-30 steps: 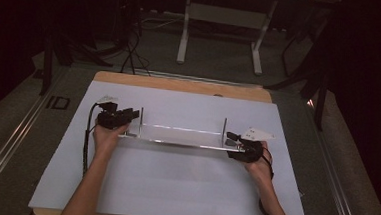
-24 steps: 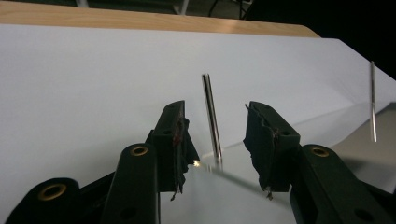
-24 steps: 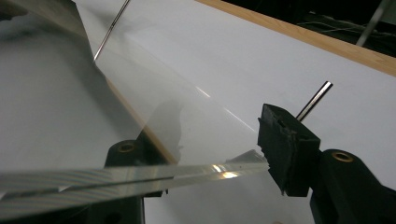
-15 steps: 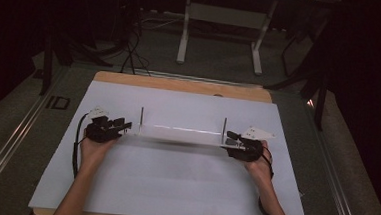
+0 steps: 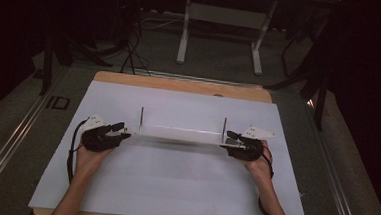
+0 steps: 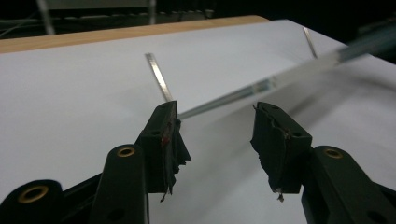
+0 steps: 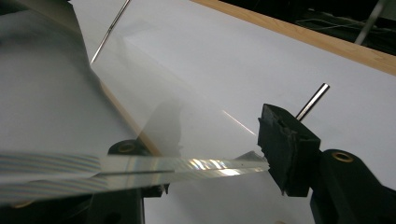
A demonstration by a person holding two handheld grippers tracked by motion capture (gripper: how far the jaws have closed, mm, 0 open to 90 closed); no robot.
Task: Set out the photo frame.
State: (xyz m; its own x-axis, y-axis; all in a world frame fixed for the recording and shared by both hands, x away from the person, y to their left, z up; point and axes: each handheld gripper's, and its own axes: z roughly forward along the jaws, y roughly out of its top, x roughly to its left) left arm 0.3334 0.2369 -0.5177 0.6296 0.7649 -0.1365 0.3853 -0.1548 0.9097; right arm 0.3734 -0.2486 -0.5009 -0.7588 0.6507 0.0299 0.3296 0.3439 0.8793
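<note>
In the high view, a clear plate (image 5: 179, 133) was seen lying on the white sheet (image 5: 174, 181), its long axis running crosswise from one gripper to the other, with a thin metal rod (image 5: 141, 118) standing upright near its left end and a second rod (image 5: 224, 127) near its right end. The left gripper (image 5: 122, 130) was seen just off the plate's left end. In the left gripper view its jaws stood apart, having just been opening, with nothing between them; the plate's edge (image 6: 261, 86) was shown reaching away from the left jaw's tip, a detail lost from above. The right gripper (image 5: 230, 141) was seen at the plate's right end. In the right gripper view the plate (image 7: 140, 170) was seen lying between the parted jaws, touching one pad (image 7: 285, 149); whether it was clamped could not be told.
</note>
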